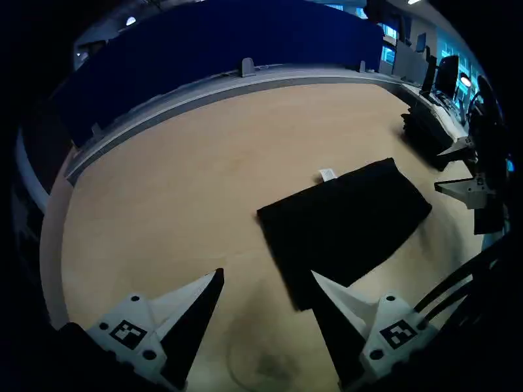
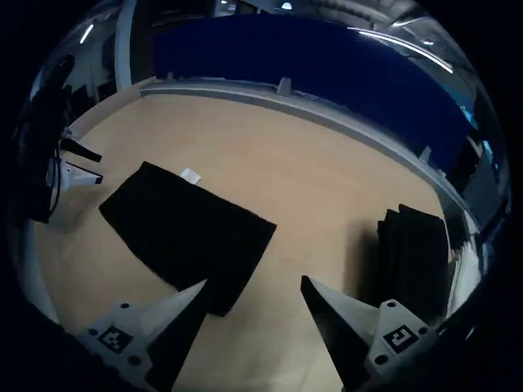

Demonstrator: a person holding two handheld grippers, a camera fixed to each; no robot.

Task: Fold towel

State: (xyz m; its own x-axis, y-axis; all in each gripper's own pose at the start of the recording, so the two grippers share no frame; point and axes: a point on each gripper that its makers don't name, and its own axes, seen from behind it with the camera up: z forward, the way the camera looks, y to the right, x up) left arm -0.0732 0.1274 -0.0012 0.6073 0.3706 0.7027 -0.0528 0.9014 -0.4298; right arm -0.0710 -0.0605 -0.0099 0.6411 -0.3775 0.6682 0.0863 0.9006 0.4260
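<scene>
**Fold towel, both gripper views.** One black towel (image 1: 346, 225) lies flat on the pale wooden tabletop (image 1: 183, 196), right of centre in the left gripper view and left of centre in the right gripper view. One small white tag (image 1: 327, 174) sticks out at its far edge. The left tongs (image 1: 267, 282) stand open and empty at the bottom of their own view. One tip overlaps the towel's near corner, but whether it touches cannot be told. The right tongs (image 2: 253, 284) are likewise open and empty, with one tip overlapping the near edge of the cloth. Judging by its flat, limp lie, the towel is light and soft — it should sag and drape when lifted, and it is in no way fragile. The sensible hold is at two corners of one edge, one per tongs, pinched low against the tabletop to catch the thin cloth. Count: one towel laid out, one tag, two tongs, one stack of dark folded cloth (image 2: 412, 261) at the right of the right gripper view — its layers too dim to count — and one blue partition (image 1: 216, 46) behind the tabletop.
</scene>
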